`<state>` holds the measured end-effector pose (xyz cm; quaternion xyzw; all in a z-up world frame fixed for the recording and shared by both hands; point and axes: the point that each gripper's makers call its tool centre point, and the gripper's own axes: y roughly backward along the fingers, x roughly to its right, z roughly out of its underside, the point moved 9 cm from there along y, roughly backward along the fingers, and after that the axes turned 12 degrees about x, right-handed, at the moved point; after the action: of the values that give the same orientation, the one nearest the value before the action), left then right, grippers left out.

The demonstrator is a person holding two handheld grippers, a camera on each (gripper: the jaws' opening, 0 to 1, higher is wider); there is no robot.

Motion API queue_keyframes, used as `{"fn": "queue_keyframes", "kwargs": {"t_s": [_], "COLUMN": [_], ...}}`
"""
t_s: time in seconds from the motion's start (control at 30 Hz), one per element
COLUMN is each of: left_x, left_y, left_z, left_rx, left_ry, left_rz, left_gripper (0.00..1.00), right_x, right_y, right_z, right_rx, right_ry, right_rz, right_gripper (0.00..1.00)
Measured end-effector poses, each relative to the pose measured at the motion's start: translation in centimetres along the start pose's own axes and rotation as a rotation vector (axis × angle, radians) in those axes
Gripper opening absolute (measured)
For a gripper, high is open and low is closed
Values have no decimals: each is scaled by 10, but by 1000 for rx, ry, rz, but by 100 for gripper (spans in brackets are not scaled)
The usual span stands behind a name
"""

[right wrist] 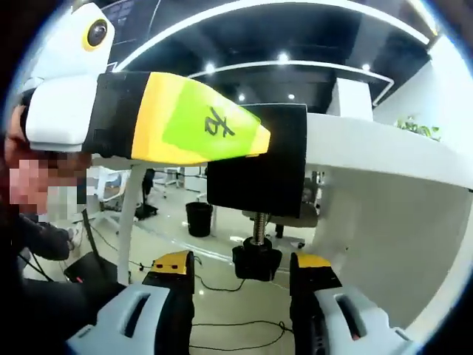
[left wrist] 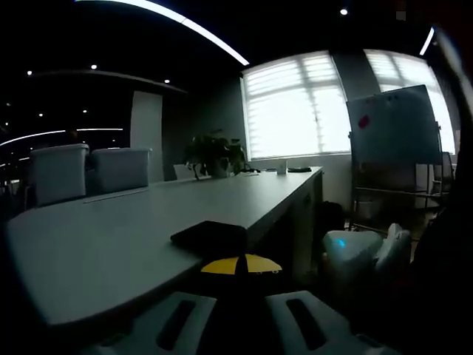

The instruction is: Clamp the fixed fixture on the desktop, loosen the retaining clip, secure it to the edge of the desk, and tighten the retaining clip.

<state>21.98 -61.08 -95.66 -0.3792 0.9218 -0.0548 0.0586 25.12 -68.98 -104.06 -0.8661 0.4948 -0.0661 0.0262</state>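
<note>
While the left gripper (left wrist: 240,310) shows at the bottom centre of the left gripper view, its fingers are clamped on the black clamp (left wrist: 211,237) seated at the near edge of the grey worktop (left wrist: 111,237). In the right gripper view that clamp (right wrist: 259,166) sits at frame centre on the white worktop (right wrist: 369,148), its threaded screw and black knob (right wrist: 256,260) hanging below. The right gripper (right wrist: 244,277) has its fingers apart either side of the knob; whether they touch it I cannot tell.
</note>
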Motion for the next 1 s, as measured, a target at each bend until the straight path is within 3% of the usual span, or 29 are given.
{"fn": "queue_keyframes", "kwargs": {"t_s": [0.13, 0.23, 0.53, 0.67, 0.83, 1.0], "left_x": [-1, -1, -2, -2, -1, -1], "left_y": [0, 1, 1, 1, 0, -1], "left_z": [0, -1, -1, -1, -1, -2], "left_rx": [3, 5, 5, 5, 7, 10], "left_ry": [-1, 1, 4, -1, -2, 0], "left_rz": [2, -1, -5, -6, -11, -13], "left_gripper": [1, 1, 1, 1, 1, 1], "right_x": [1, 5, 8, 8, 15, 30], "right_y": [-2, -1, -2, -2, -2, -3], "right_z": [3, 2, 5, 5, 5, 3], "right_rx": [-8, -4, -7, -2, 0, 3], "right_ry": [10, 0, -12, 0, 56, 59], "right_rz": [29, 47, 76, 58, -35, -203], "right_gripper": [45, 34, 24, 24, 23, 23]}}
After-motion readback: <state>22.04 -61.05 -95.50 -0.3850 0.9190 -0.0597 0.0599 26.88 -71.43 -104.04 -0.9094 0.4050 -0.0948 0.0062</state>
